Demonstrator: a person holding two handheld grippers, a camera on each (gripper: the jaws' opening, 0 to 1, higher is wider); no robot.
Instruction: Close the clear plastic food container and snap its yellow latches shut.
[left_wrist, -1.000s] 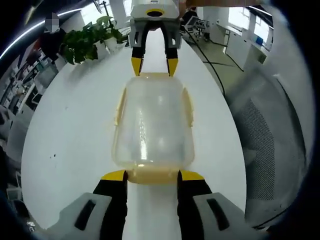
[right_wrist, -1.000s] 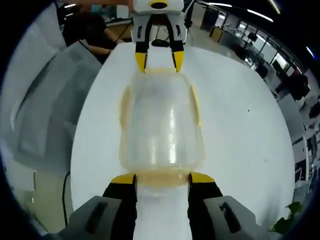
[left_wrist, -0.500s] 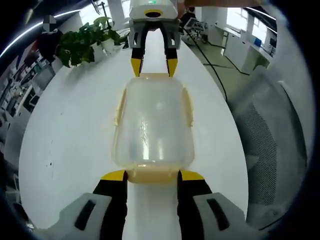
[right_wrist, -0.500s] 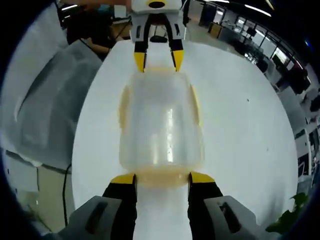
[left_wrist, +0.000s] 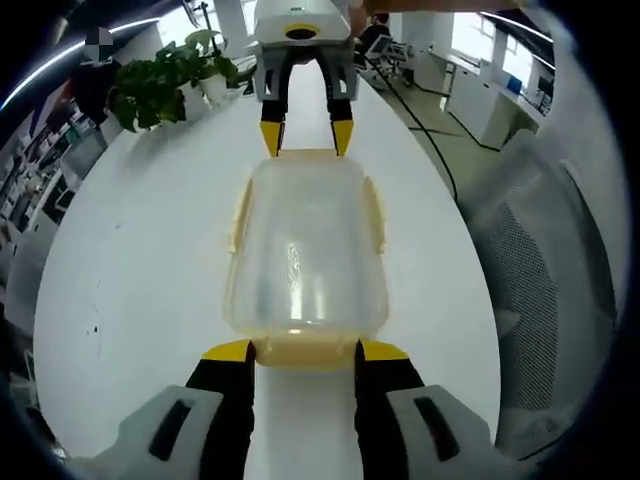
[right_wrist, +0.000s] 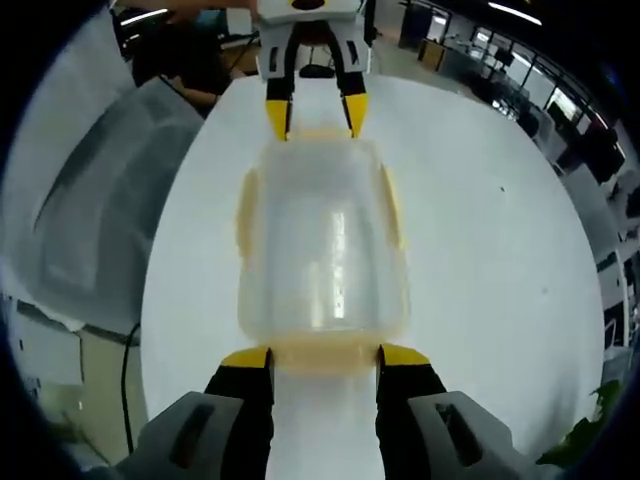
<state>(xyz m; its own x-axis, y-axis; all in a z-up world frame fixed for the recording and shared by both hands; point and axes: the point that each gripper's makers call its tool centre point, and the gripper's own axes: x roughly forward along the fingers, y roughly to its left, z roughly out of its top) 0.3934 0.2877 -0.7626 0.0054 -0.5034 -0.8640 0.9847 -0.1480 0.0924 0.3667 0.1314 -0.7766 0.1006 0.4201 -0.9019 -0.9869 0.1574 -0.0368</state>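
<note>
The container (left_wrist: 305, 250) lies lid-closed on the white surface (left_wrist: 140, 270), between both tools. The left tool (left_wrist: 305, 350) is spread wide at its 6 o'clock end latch; the right tool (right_wrist: 324, 356) likewise, opposite end.

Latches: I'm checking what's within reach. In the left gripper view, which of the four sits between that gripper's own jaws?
The near end latch, the yellow strip between the left gripper jaws. The far one is at the right gripper; two run along the long sides.
</note>
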